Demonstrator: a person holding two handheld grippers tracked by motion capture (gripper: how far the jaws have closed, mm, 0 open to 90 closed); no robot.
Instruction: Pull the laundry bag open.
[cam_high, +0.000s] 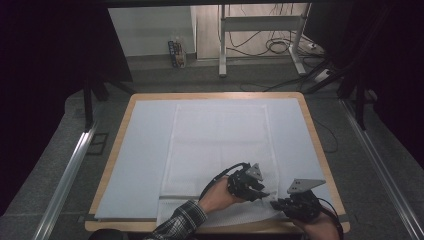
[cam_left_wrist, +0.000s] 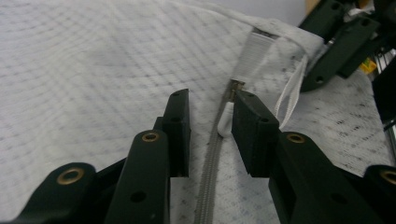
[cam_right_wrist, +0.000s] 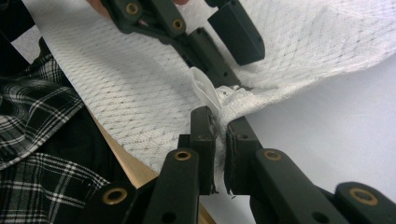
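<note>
A white mesh bag (cam_high: 220, 145) lies flat on the table, its grey zipper (cam_left_wrist: 210, 172) running along the near edge. My left gripper (cam_left_wrist: 210, 126) points down over the zipper's end. The white zipper pull (cam_left_wrist: 226, 120) sits between its jaws, against one pad, with a clear gap to the other, so the gripper is open. My right gripper (cam_right_wrist: 219, 126) is shut on the bag's corner fabric (cam_right_wrist: 233, 100) beside a white ribbon loop (cam_right_wrist: 203, 88). In the high view the left gripper (cam_high: 260, 192) and right gripper (cam_high: 275, 204) sit close together at the table's near right.
A pale mat (cam_high: 145, 150) covers the wooden table (cam_high: 312, 130), whose front edge (cam_right_wrist: 126, 163) is just behind the right gripper. A plaid sleeve (cam_high: 182, 220) reaches in from the bottom. Beyond the table stand a desk frame (cam_high: 222, 45) and floor cables (cam_high: 280, 45).
</note>
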